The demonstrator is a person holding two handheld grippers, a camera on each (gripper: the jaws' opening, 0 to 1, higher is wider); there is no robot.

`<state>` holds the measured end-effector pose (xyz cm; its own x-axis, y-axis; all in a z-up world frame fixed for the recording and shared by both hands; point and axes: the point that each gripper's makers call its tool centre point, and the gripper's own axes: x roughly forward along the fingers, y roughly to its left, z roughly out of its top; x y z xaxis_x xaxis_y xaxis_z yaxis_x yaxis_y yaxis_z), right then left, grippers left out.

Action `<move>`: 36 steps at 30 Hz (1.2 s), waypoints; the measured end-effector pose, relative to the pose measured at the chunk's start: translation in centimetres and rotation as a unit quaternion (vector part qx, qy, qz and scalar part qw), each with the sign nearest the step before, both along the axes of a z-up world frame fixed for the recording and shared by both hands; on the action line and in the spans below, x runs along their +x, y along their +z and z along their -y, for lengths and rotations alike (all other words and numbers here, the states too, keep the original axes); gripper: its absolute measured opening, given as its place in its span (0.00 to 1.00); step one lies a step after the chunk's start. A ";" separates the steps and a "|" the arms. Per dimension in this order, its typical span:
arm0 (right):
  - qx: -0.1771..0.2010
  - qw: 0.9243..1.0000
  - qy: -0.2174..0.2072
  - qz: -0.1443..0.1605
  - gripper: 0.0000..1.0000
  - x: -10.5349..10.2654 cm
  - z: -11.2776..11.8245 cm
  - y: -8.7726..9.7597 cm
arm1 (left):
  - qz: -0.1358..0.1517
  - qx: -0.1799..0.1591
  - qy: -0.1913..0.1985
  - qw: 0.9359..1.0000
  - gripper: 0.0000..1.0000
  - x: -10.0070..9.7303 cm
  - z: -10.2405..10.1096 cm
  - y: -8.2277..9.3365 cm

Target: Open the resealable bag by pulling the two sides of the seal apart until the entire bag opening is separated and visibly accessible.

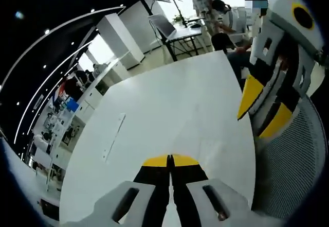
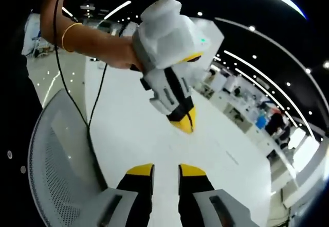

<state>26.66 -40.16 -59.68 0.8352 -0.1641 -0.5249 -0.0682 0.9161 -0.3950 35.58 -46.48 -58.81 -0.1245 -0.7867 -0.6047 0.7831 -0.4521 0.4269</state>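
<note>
My left gripper (image 1: pixel 170 158) rises from the bottom of the left gripper view, its yellow-tipped jaws pressed together with nothing between them, above a white table (image 1: pixel 180 98). My right gripper (image 1: pixel 250 126) enters that view from the right, hanging over the table's edge with its jaws apart. In the right gripper view my right gripper (image 2: pixel 166 168) stands open and empty. There a hand with a gold bangle (image 2: pixel 70 31) holds the left gripper (image 2: pixel 187 128), tips shut and pointing down at the table (image 2: pixel 144 134). A narrow pale strip (image 1: pixel 114 137) lies flat on the tabletop; I cannot tell what it is.
A grey mesh chair (image 1: pixel 293 165) stands at the table's near edge, also seen as the mesh chair (image 2: pixel 56 160) with a black cable (image 2: pixel 87 119) over it. People (image 1: pixel 226 16) sit and stand by a desk (image 1: pixel 185 31) beyond the far end. Shelving (image 1: pixel 67 119) lines the left.
</note>
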 end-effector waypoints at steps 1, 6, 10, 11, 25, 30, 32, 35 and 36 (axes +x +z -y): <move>0.004 1.000 -0.002 -0.002 0.15 -0.2 0.1 -0.1 | -0.003 -0.003 0.004 1.000 0.00 0.3 0.4 0.2; 0.007 1.000 -0.008 -0.005 0.16 -0.4 0.6 -0.4 | 0.016 -0.014 0.007 1.000 0.00 1.6 3.3 0.8; 0.013 1.000 -0.015 -0.006 0.17 -0.9 1.5 -0.4 | 0.022 -0.024 0.016 0.999 0.00 3.1 5.6 1.6; 0.015 1.000 -0.018 -0.007 0.18 -1.0 1.6 -0.4 | 0.025 -0.028 0.018 0.999 0.00 3.4 6.0 1.8; 0.075 0.993 -0.086 -0.002 0.40 -3.1 4.1 -1.3 | 0.068 -0.067 0.050 0.994 0.00 9.1 11.0 4.6; 0.101 0.988 -0.118 -0.003 0.55 -3.8 5.0 -2.0 | 0.076 -0.095 0.078 0.990 0.00 10.4 13.3 5.2; 0.111 0.984 -0.139 0.001 0.60 -4.2 5.5 -2.1 | 0.070 -0.104 0.100 0.987 0.00 11.1 14.1 5.6; 0.122 0.981 -0.149 0.001 0.61 -4.5 5.9 -2.3 | 0.089 -0.116 0.104 0.984 0.00 12.0 15.6 6.3; 0.123 0.981 -0.150 0.001 0.61 -4.6 5.9 -2.3 | 0.089 -0.115 0.105 0.984 0.00 12.1 15.8 6.3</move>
